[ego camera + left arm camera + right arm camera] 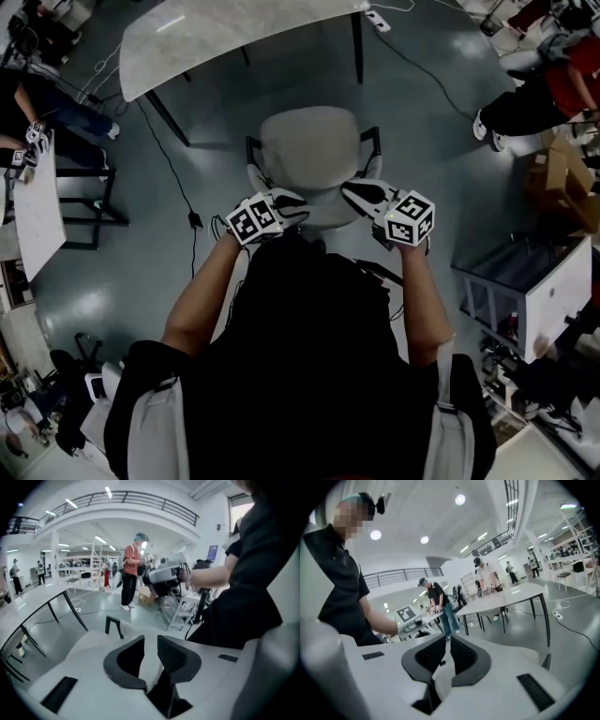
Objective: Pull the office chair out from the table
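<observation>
- Now the left gripper [292,208] hangs released and the right gripper [356,193] nearly closed, both empty, above the back edge of the chair [309,150].
- Regrip both sides evenly; draw straight from the table [234,37].

One office chair [309,155] stands on the floor, and it has two armrests [372,141]. The head view shows two desks: a large desk [234,37] past the chair and a smaller desk [37,216] at the left edge. There are two claws, the left claw [302,208] and the right claw [349,190], and each carries one marker cube [255,217], so two cubes. Two bystanders sit at the edges, one bystander [47,103] left and another [553,89] right. One cardboard box [562,178] and one white cabinet [539,295] stand at the right. The right gripper view shows three people [437,597] by one long desk [511,595].
</observation>
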A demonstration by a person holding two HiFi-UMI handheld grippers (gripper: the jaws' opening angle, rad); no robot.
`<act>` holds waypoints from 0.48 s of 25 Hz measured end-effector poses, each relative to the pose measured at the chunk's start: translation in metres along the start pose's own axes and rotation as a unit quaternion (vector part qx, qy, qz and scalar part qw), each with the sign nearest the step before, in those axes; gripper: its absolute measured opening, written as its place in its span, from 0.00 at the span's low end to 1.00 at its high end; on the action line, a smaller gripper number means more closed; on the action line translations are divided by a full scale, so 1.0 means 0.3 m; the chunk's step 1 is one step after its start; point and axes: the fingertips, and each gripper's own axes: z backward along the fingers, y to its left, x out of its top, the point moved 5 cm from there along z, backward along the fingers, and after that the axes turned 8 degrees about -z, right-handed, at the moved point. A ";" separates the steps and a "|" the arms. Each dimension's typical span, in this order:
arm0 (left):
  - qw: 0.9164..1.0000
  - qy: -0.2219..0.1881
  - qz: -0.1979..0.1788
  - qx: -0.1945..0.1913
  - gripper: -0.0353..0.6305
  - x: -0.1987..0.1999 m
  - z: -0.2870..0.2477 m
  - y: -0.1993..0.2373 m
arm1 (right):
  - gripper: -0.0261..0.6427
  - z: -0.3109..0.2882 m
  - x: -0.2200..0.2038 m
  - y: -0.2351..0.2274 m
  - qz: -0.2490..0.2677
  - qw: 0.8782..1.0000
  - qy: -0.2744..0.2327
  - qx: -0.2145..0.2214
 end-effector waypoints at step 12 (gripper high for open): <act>0.951 -0.305 0.024 0.037 0.07 0.529 0.374 -0.010 | 0.07 0.195 0.365 0.350 0.146 0.974 -0.172 0.032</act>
